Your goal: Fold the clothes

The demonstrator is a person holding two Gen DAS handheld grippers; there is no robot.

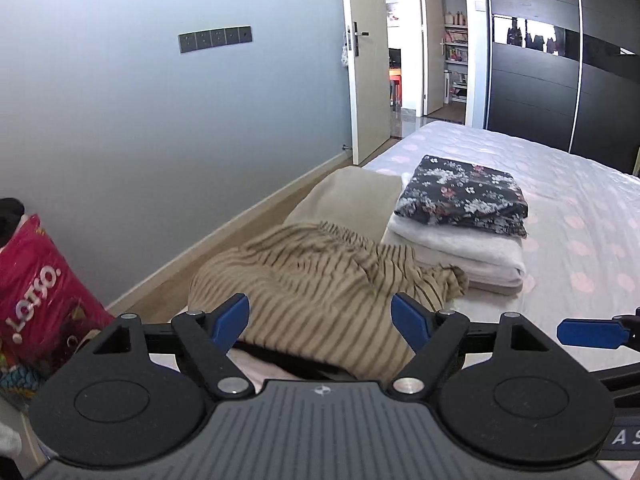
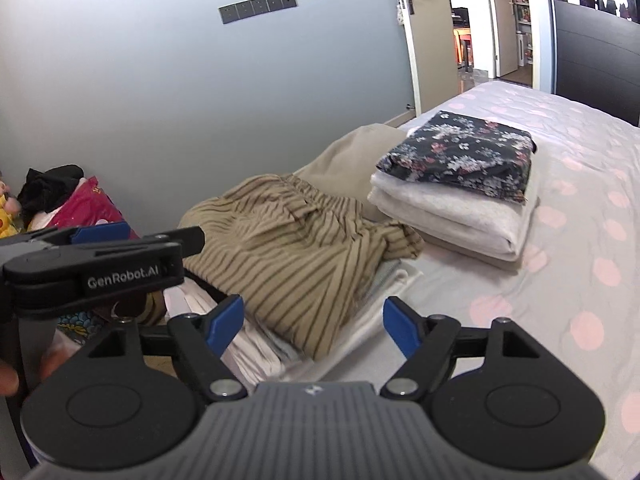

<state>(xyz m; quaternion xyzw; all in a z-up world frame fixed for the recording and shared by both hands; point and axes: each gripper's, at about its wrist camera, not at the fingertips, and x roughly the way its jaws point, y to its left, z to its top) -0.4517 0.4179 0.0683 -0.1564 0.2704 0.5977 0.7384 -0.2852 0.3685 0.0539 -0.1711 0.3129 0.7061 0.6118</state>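
Note:
A crumpled tan garment with dark stripes lies on the near left edge of the bed, also in the right wrist view. It rests on white and pale clothes. My left gripper is open and empty, its jaws standing wide just in front of the striped garment. My right gripper is open and empty over the near edge of the same pile. The left gripper's body shows at the left of the right wrist view. A blue fingertip of the right gripper shows at the right of the left wrist view.
A folded stack, dark floral cloth on white and beige pieces, sits farther back on the bed. A beige garment lies behind the striped one. A red LOTSO bag stands on the floor at left by the grey wall.

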